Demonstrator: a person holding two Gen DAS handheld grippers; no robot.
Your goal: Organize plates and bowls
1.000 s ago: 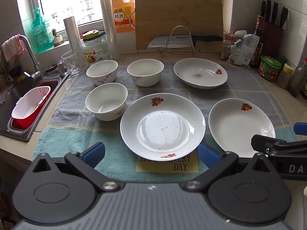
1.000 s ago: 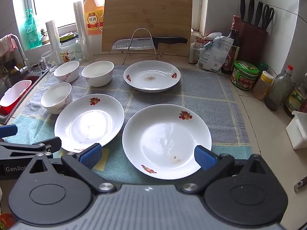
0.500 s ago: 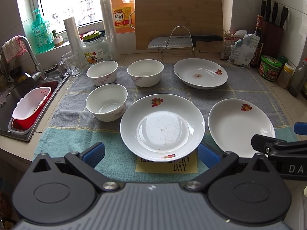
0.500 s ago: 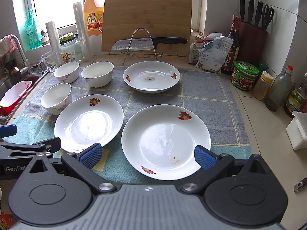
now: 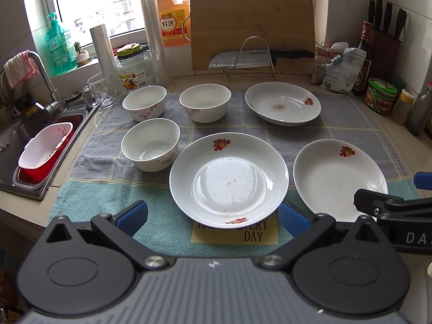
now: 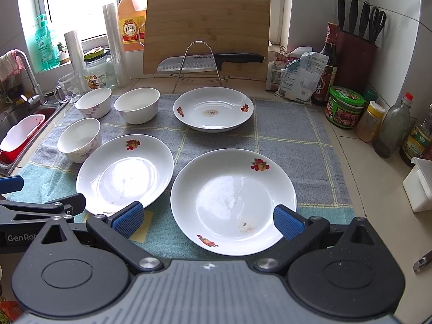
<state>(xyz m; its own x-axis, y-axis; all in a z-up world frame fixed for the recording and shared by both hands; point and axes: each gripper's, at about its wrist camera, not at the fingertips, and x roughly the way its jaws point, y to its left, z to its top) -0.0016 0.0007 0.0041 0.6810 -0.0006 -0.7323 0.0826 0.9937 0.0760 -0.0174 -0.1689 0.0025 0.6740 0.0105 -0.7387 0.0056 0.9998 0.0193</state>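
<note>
White plates (image 6: 233, 201) and bowls (image 5: 150, 143) lie apart on the counter's towel (image 6: 291, 137); nothing stacked yet. Both grippers, left (image 5: 212, 216) and right (image 6: 206, 220), hover with fingers spread, needing a plate rim next.

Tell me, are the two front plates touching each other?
Apart. The left wrist view shows cloth between the middle plate and the right plate.

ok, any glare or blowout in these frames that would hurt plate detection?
Left wrist: window blown out to white, washed glare patch in the centre plate. Right wrist: window also clipped, glare on the left plate and a streak on the near plate. Both: fisheye bends the edges, dishes sharp.
</note>
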